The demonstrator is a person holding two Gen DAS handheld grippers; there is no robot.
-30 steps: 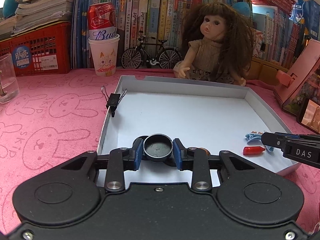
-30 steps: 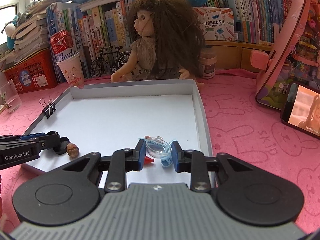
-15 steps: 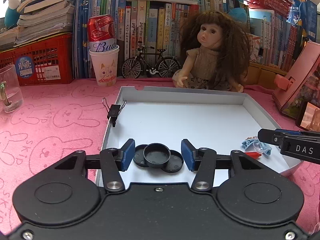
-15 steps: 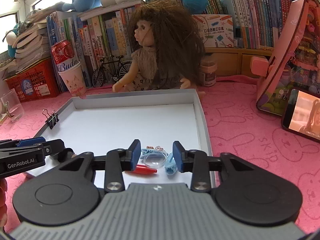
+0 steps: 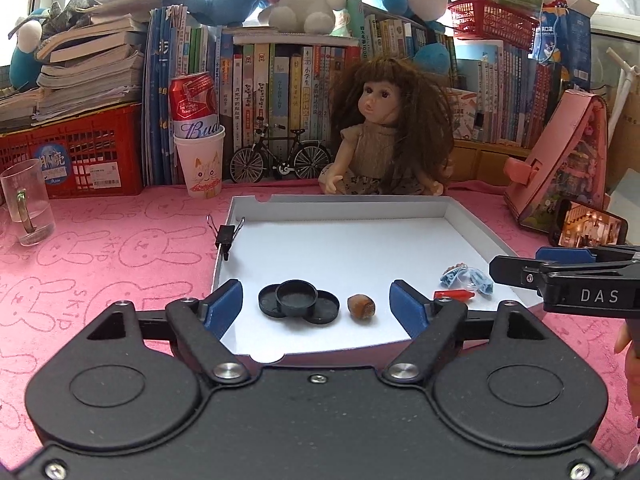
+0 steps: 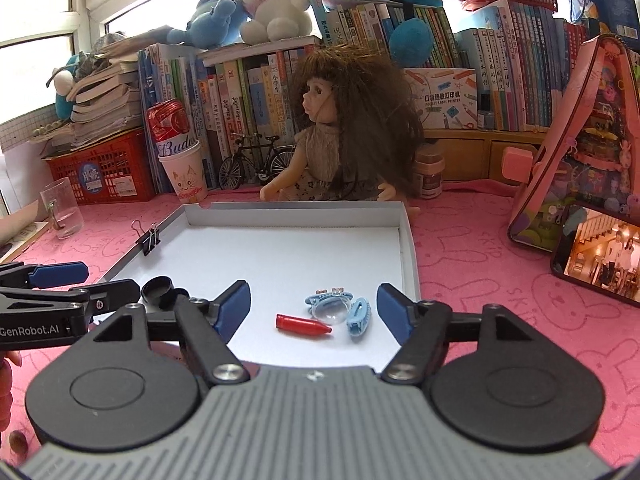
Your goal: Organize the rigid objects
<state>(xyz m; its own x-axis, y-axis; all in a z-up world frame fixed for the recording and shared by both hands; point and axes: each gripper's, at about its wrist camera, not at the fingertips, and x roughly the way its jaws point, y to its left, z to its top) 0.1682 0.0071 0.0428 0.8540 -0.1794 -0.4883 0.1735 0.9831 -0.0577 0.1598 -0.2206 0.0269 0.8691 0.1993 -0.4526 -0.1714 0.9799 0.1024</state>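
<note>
A shallow white tray [image 5: 340, 202] [image 6: 408, 240] lies on the pink cloth. Near its front left sit three black round caps [image 5: 298, 302], one resting on the other two, beside a small brown nut [image 5: 361, 306]. My left gripper [image 5: 316, 306] hovers just behind them, jaws opening, nothing pressed between the pads. At the front right lie a red crayon [image 6: 302, 325], a blue ring with a clear lens [image 6: 330, 306] and a blue hair clip [image 6: 359, 316]. My right gripper [image 6: 314, 310] stands over them, jaws opening, touching none.
A black binder clip [image 5: 226, 234] grips the tray's left wall. Behind the tray sit a doll [image 5: 384, 132], a model bicycle [image 5: 280, 156] and a paper cup holding a red can [image 5: 198, 128]. A glass mug [image 5: 26, 204] stands left; a phone [image 6: 600, 254] and pink toy house [image 6: 580, 140] right.
Both grippers let go of their objects and drew back and up from the tray. The black cap now rests on two others; the lens ring lies beside the crayon.
</note>
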